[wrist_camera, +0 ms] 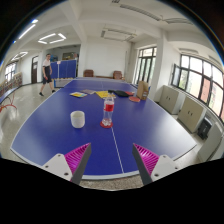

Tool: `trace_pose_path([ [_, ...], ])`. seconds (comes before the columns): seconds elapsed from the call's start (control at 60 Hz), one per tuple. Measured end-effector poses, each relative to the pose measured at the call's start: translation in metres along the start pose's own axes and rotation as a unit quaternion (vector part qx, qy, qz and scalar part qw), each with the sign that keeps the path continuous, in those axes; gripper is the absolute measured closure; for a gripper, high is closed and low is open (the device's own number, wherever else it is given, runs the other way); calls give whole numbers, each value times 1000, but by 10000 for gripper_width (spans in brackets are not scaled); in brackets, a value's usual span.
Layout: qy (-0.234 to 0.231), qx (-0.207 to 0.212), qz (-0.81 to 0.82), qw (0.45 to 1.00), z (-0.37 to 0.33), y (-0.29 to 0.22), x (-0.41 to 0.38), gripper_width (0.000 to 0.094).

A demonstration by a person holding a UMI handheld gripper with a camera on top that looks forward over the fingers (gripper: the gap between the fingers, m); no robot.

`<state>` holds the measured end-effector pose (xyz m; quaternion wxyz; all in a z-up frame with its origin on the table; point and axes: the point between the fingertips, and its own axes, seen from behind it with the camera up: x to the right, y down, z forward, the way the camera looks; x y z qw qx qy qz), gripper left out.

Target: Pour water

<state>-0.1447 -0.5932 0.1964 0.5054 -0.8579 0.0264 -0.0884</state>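
A clear plastic bottle [107,112] with a red label stands upright on the blue table-tennis table [60,135], near the white centre line. A white cup [78,119] stands just to its left. My gripper [112,160] is open, with its pink-padded fingers [76,157] wide apart and nothing between them. It hovers over the near edge of the table. Both bottle and cup stand well beyond the fingertips.
At the far end of the table lie yellow papers [79,95], a dark bag [120,93] and other small items. A person [42,72] walks at the back left near another table. Windows and radiators line the right wall.
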Motion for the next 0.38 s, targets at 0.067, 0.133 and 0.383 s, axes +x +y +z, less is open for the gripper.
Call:
trace_pose_path([
  [0.067,-3,2,3,1000,-10,2,1,86],
  [0.133,-3,11,-10,1000,-20,-1,7,86],
  [0.383,-18,27,-27,999,-37,-5,12,84],
])
